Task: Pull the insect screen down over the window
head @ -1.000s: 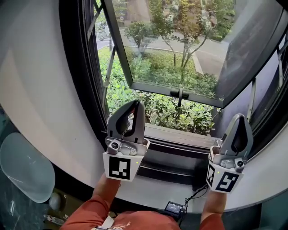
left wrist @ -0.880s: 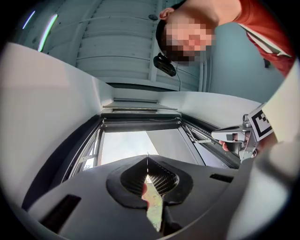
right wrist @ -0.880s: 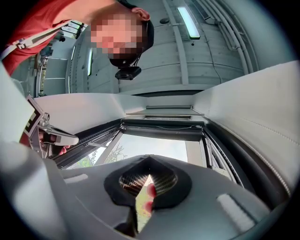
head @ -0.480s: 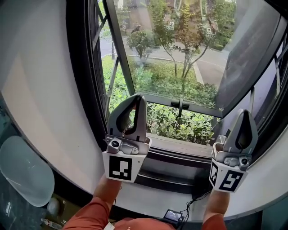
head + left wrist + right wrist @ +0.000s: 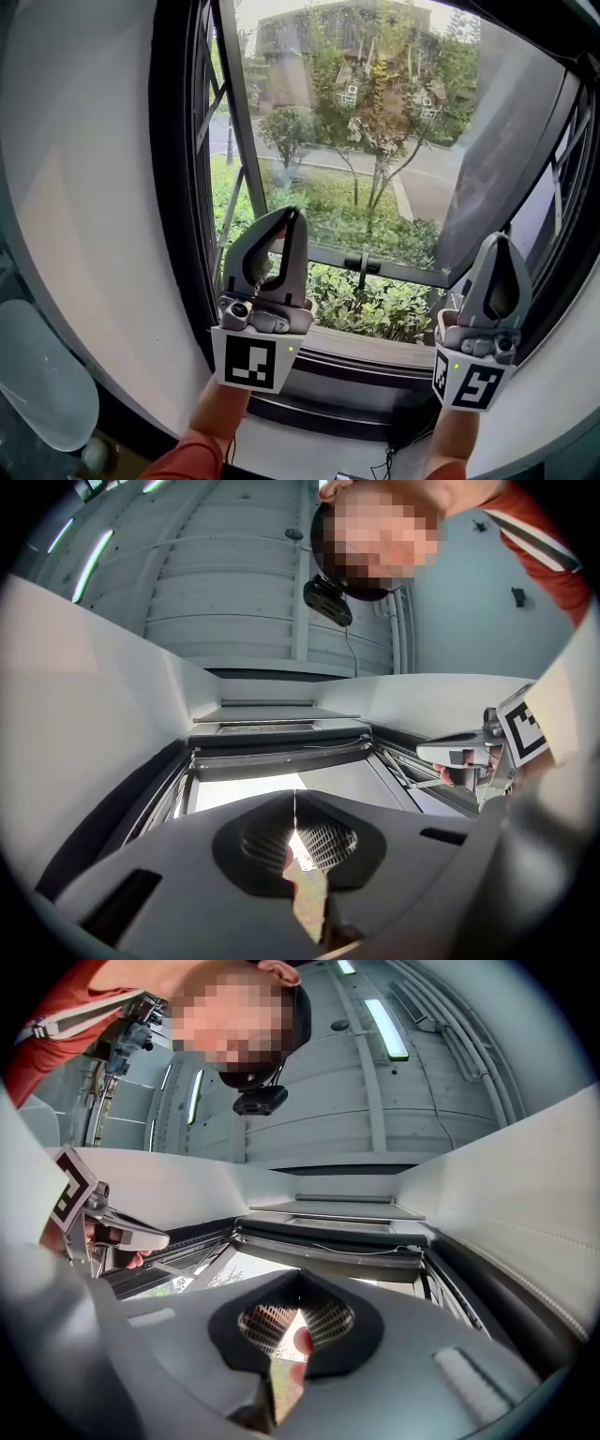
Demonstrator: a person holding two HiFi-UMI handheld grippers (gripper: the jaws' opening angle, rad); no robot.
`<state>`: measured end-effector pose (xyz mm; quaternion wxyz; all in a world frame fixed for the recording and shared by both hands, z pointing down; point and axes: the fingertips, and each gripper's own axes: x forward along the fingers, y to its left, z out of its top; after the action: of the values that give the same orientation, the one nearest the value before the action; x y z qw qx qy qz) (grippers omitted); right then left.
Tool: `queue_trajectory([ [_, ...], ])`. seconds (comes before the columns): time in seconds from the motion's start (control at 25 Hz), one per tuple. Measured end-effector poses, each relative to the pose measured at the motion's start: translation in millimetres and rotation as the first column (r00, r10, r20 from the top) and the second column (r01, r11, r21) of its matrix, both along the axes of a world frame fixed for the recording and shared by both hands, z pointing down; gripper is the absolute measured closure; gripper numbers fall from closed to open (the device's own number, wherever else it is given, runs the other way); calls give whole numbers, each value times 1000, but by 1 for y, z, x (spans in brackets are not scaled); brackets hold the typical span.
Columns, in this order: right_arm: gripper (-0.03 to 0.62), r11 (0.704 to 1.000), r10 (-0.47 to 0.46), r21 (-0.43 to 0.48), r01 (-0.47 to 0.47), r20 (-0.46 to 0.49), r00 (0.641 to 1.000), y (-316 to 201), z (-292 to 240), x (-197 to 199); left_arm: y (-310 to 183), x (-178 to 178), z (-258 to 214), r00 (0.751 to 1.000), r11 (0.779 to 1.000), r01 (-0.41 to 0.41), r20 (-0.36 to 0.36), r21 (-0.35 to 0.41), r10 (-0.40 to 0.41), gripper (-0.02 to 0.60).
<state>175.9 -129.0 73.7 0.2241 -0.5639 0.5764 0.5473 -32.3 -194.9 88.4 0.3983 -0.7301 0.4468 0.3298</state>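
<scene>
The window (image 5: 375,169) has its glazed sash pushed outward over trees and shrubs. The rolled-up insect screen's dark bar (image 5: 281,757) runs along the top of the frame, above both grippers; it also shows in the right gripper view (image 5: 328,1246). My left gripper (image 5: 293,216) is raised in front of the left side of the opening, jaws shut with nothing between them (image 5: 294,801). Before the right side my right gripper (image 5: 497,240) points up as well, shut and empty (image 5: 298,1281). Neither touches the bar.
The sash handle (image 5: 363,265) sits at the bottom middle of the pane. A dark sill (image 5: 366,361) lies below the grippers, with a cable (image 5: 389,459) under it. White curved walls flank the opening; a pale rounded object (image 5: 37,375) is at lower left.
Both grippers have risen in front of the window, still shut. The head view has tilted upward, showing more of the pane and less of the sill.
</scene>
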Motion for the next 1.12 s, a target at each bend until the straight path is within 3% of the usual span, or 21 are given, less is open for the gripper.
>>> queue_trajectory([
  [0.52, 583, 993, 116, 46, -112, -113, 987, -11, -57, -8, -7, 5, -60, 995, 993, 77, 59, 84, -82, 575],
  [0.76, 583, 978, 202, 90, -188, -178, 963, -23, -93, -15, -19, 5, -89, 986, 986, 148, 70, 71, -153, 575],
  [1.12, 583, 939, 344, 94, -331, -240, 908, -37, -134, -9, -17, 16, -135, 962, 961, 228, 118, 155, -248, 575],
])
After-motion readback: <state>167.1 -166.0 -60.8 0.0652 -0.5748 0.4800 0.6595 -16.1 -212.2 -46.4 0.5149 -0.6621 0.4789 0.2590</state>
